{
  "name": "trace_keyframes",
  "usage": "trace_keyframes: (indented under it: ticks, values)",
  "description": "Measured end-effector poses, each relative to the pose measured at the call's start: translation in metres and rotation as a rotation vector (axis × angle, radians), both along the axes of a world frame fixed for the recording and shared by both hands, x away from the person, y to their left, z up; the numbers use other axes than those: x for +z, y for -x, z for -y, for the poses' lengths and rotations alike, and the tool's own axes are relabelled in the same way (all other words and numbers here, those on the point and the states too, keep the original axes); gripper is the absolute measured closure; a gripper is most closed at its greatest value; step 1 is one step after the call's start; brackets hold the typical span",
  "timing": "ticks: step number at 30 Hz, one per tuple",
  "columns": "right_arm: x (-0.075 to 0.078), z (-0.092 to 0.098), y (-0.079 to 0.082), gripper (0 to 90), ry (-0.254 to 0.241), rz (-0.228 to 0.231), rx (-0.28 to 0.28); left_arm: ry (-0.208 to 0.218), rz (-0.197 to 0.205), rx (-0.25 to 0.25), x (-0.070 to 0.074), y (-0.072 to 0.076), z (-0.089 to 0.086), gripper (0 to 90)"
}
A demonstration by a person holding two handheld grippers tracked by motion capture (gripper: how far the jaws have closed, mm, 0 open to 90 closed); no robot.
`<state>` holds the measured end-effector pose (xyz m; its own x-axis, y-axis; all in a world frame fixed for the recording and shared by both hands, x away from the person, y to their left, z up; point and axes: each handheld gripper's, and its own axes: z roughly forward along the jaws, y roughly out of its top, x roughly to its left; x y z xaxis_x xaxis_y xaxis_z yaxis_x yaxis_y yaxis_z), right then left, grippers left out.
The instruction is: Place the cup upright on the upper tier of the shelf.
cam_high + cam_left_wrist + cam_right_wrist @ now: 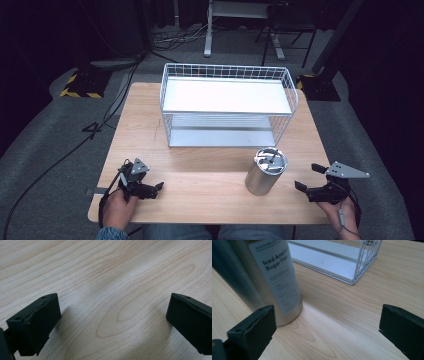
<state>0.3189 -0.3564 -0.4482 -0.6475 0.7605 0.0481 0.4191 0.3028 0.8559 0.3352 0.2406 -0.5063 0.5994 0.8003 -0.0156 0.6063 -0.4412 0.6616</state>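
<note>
Beside the right claw (306,177) stands a can (265,171).

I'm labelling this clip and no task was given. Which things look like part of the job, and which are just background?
Likely part of the job (a guess):
- metal can, upright on the table
- white wire shelf rack, behind it
- left gripper and right gripper, jaws apart, holding nothing

Just background:
- floor cables
- yellow-black striped base
- stand legs

A wooden table (210,180) carries a white wire rack (227,105) and a metal can (266,171).
</note>
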Motion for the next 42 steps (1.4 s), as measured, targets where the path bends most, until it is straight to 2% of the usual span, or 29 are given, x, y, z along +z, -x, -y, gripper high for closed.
trace_keyframes:
  ticks: [16, 24, 35, 42]
  values:
    - [0.025, -0.021, 0.01, 1.0, -0.005, 0.03, 0.064, 0.0, 0.0, 0.0, 0.0, 0.0, 0.0, 0.0]
    - [0.035, -0.042, 0.012, 0.0, -0.023, 0.041, 0.117, 0.0, 0.0, 0.001, 0.0, 0.0, 0.0, 0.0]
    - [0.036, -0.068, 0.007, 0.0, -0.027, 0.042, 0.18, -0.001, 0.0, 0.0, 0.0, 0.0, 0.0, 0.0]
    - [0.032, -0.081, 0.0, 0.0, -0.023, 0.051, 0.185, 0.0, 0.0, 0.0, 0.0, 0.0, 0.0, 0.0]
